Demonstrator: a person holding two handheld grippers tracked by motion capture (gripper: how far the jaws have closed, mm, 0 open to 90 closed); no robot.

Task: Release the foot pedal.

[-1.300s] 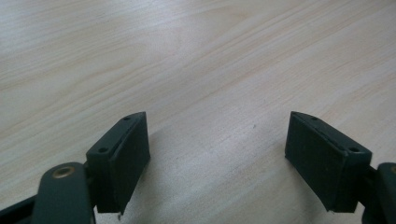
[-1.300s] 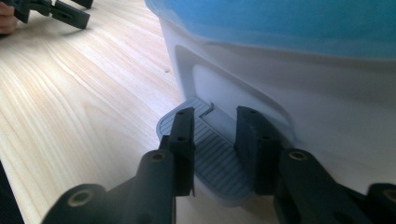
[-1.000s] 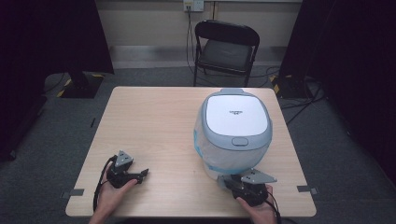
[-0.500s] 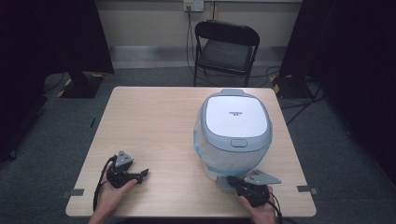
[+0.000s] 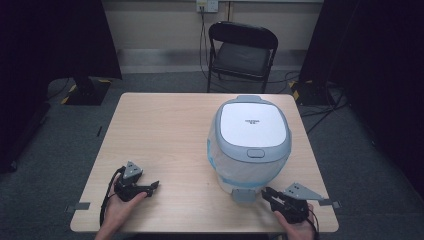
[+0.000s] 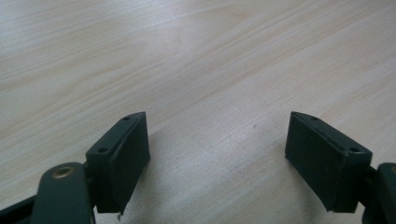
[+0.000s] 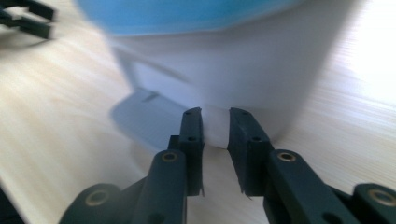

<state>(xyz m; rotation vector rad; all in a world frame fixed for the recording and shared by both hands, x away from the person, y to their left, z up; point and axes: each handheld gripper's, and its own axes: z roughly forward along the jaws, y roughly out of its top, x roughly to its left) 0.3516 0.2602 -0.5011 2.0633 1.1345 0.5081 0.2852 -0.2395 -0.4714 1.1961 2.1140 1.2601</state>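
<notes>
Lab – black curtains [image 5: 55, 40], folding chair [image 5: 243, 52]

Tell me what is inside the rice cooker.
The rice cooker has its white lid shut, so whatever is inside is covered. Its grey latch button and the outside walls are all that can be seen.

Hidden, cropped and blurred parts

In the right gripper view we find the rice cooker [image 7: 243, 70] smeared by motion blur and cropped at the top edge, so its lid is out of frame; whether the right gripper [image 7: 215, 122] touches its base we cannot tell. In the high view the person's forearms leave the bottom edge, and the cooker hides the table [image 5: 165, 130] behind it. The left gripper [image 6: 217, 154] shows its jaws cropped at the bottom.
</notes>
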